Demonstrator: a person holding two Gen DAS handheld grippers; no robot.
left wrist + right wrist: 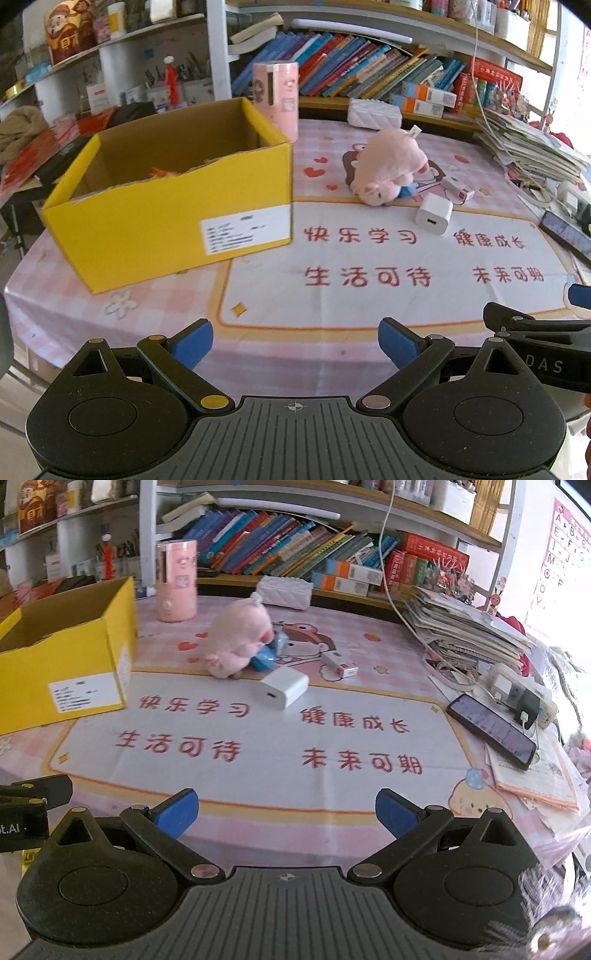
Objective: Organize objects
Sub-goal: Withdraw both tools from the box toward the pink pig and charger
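Both the left tongs (295, 341) and the right tongs (287, 812) gape wide and empty over the near edge of the table (258, 775). A yellow cardboard box (173, 206) stands open at the left. To its right lies a pink plush pig (388, 166), with a white charger block (434, 214) and a small white box (458, 188) just beside it.

yellow cardboard box (170, 221), white label | pale pink plush pig (388, 166) | white charger (284, 688) | pink checked tablecloth (332, 295), red characters, red hearts | pink cartoon-printed canister (176, 585) | black phone (491, 734) | blue finger pads (194, 343)
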